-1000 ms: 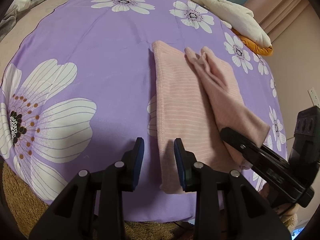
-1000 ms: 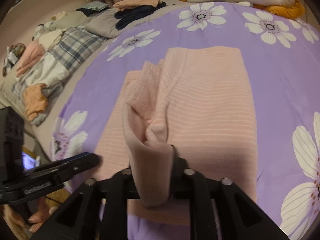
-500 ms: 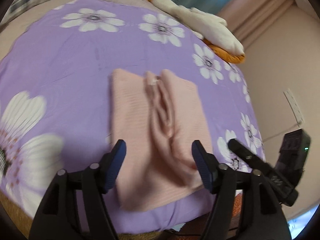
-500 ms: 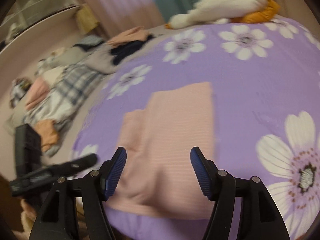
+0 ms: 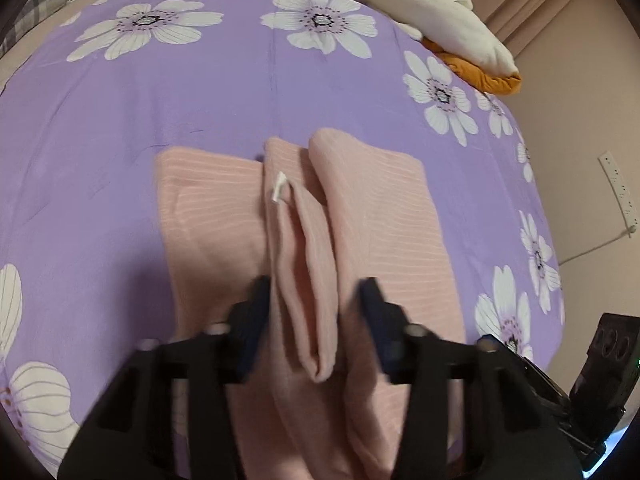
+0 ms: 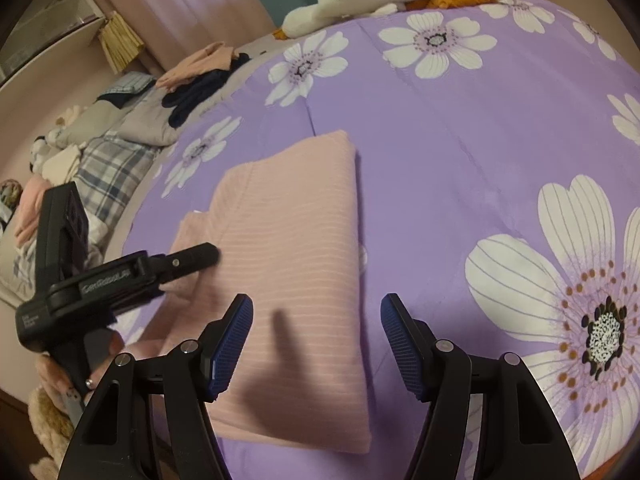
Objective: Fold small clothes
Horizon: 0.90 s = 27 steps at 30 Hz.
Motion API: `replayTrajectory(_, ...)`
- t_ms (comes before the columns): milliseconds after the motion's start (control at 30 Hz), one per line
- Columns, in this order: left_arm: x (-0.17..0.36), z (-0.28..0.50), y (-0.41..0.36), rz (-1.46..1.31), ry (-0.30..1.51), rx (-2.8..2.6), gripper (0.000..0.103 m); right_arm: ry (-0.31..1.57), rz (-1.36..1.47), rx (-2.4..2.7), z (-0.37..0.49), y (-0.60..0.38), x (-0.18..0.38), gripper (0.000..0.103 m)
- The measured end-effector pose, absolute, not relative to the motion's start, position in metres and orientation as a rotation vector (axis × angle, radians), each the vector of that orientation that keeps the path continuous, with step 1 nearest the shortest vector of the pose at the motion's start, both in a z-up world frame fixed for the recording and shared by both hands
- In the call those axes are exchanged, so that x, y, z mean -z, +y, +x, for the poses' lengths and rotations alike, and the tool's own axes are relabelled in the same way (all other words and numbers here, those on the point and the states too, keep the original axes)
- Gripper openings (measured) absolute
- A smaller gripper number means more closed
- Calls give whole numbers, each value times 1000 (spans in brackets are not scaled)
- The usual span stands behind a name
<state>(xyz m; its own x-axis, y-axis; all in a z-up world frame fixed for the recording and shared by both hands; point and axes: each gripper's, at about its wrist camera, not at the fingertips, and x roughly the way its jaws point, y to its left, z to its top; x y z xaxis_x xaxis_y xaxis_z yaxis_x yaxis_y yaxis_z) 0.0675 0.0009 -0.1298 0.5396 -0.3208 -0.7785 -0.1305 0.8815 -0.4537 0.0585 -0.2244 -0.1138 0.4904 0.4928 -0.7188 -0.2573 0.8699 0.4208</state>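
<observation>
A pink striped garment lies folded lengthwise on the purple flowered bedspread. A raised ridge of fabric with a small white tag runs down its middle. My left gripper straddles the near end of that ridge. Its jaws are closing and blurred, the ridge is between them, and a gap still shows at the right pad. In the right wrist view the garment lies flat, and my right gripper hangs open over its near right edge, holding nothing. The left gripper reaches in from the left.
A white and orange plush heap lies at the bed's far edge. Loose clothes and a plaid cloth are piled far left. A hand holds the left tool. A power strip hangs on the right wall.
The right gripper let go of the pink fold it held and opened wide. The left gripper moved right from the garment's left edge onto its middle ridge, opened wide, then narrowed.
</observation>
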Motion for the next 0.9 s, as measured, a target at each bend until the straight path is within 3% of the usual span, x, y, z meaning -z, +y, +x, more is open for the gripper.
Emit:
replayTrajectory(33, 130, 66, 2, -506, 999, 126, 28, 961, 273, -460, 59, -224, 115, 66)
replayTrajectory(100, 125, 60, 6, -514, 965, 121, 8, 966, 271, -456, 59, -224, 117, 66)
replayTrajectory(300, 101, 42, 16, -564, 888, 183, 7, 961, 270, -465, 58, -223, 116, 66)
replayTrajectory(533, 106, 46, 13, -539, 938, 180, 8, 960, 268, -465, 58, -224, 115, 66)
replayTrajectory(633, 110, 49, 9, -493, 961, 165, 18, 961, 271, -460, 59, -225, 115, 66)
replayTrajectory(700, 112, 51, 8, -505, 962, 193, 34, 961, 272, -463, 59, -225, 115, 66)
replayTrajectory(800, 111, 53, 8, -528, 964, 213, 46, 962, 268, -462, 59, -225, 115, 66)
replayTrajectory(900, 115, 62, 2, -523, 986, 236, 52, 965, 269, -465, 59, -224, 116, 66)
